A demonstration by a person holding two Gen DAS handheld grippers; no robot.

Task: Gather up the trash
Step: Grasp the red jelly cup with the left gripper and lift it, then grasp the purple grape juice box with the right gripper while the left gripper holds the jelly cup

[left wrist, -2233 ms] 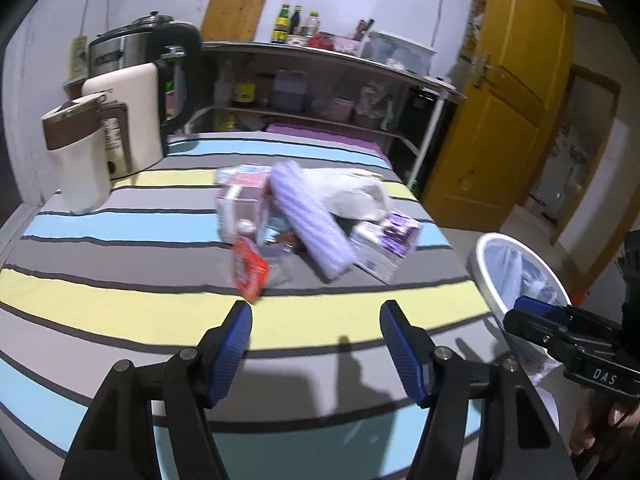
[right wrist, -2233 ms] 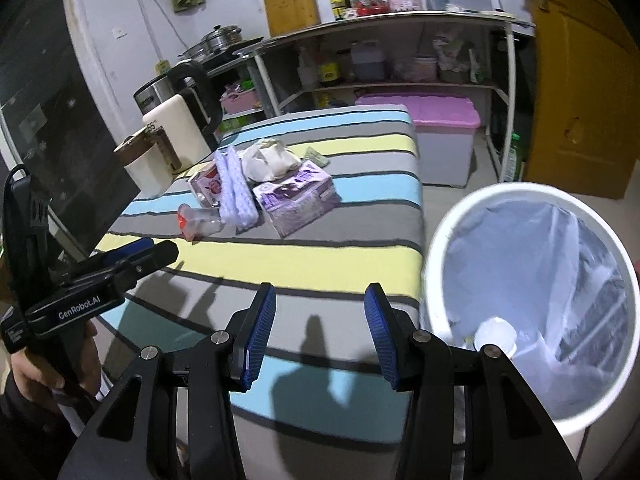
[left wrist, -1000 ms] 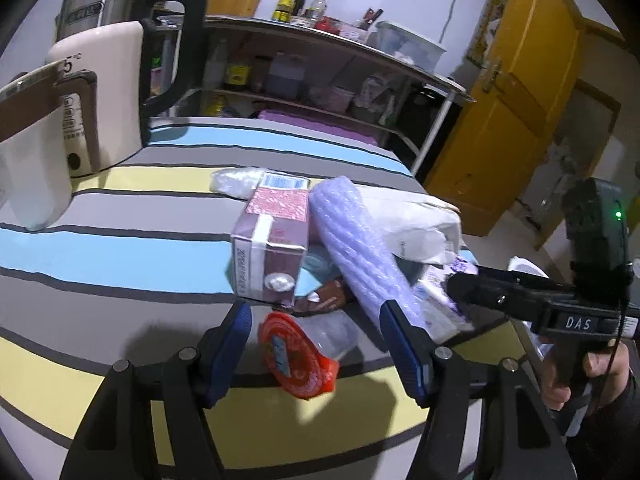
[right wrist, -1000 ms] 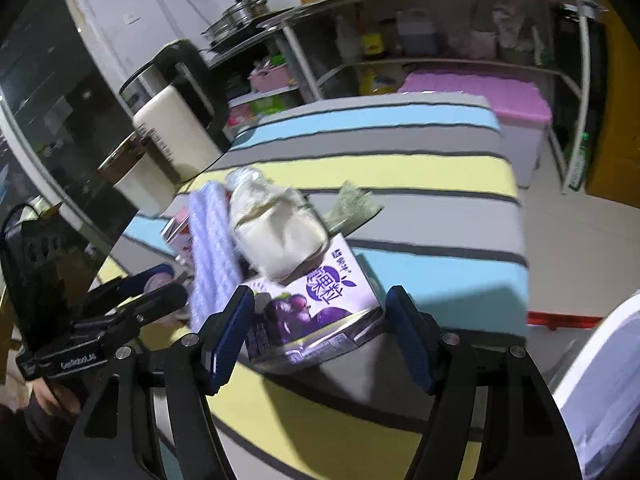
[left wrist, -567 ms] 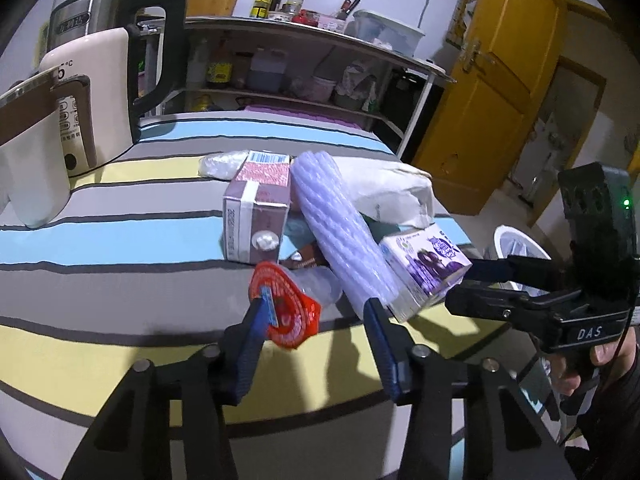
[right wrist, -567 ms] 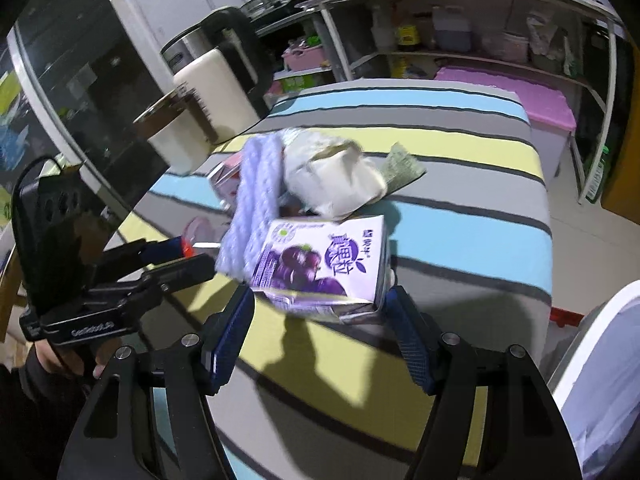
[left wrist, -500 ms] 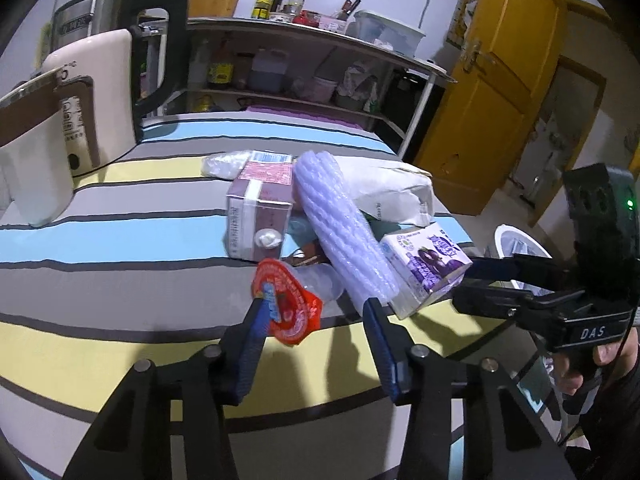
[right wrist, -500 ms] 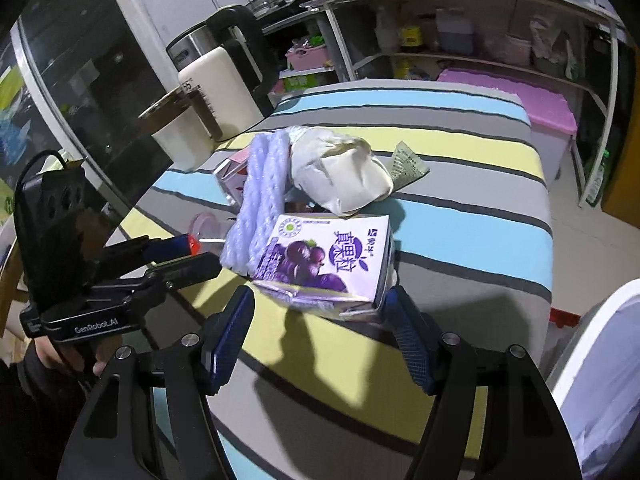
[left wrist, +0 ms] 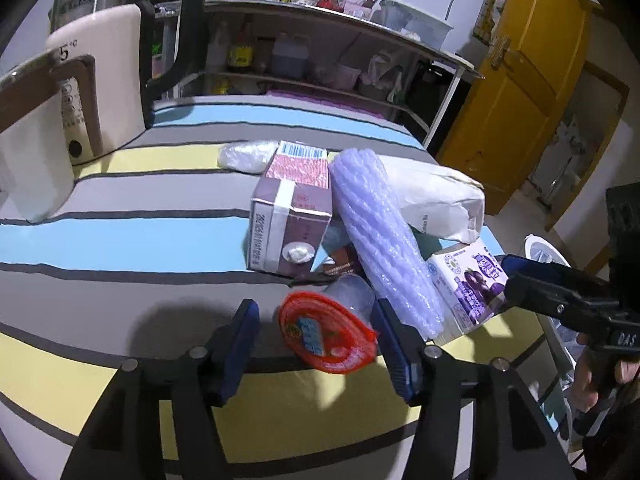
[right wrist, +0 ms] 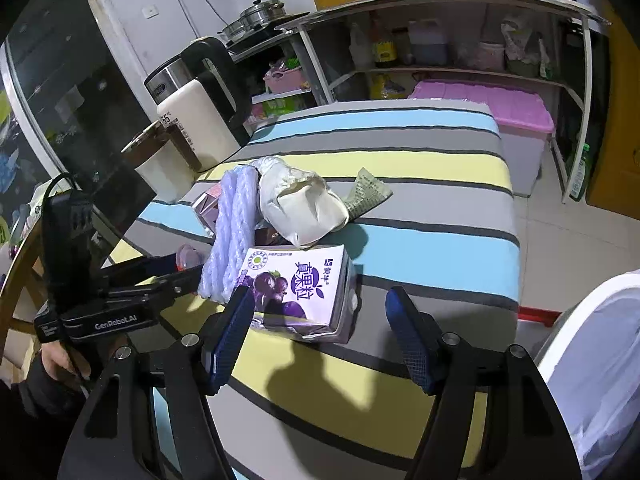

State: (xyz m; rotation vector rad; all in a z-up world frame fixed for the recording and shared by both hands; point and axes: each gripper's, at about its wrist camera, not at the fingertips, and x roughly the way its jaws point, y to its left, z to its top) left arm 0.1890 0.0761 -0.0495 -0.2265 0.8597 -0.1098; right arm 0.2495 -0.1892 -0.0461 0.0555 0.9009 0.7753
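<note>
two cartons (left wrist: 294,220), one red-lidded cup (left wrist: 326,330)

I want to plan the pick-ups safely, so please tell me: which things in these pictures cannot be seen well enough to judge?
- Brown wrapper, left wrist view: mostly hidden under the purple foam roll.
- Clear cup with red lid: body covered by the lid.
- Trash bin, right wrist view: cut off by the picture edge, contents unseen.
</note>
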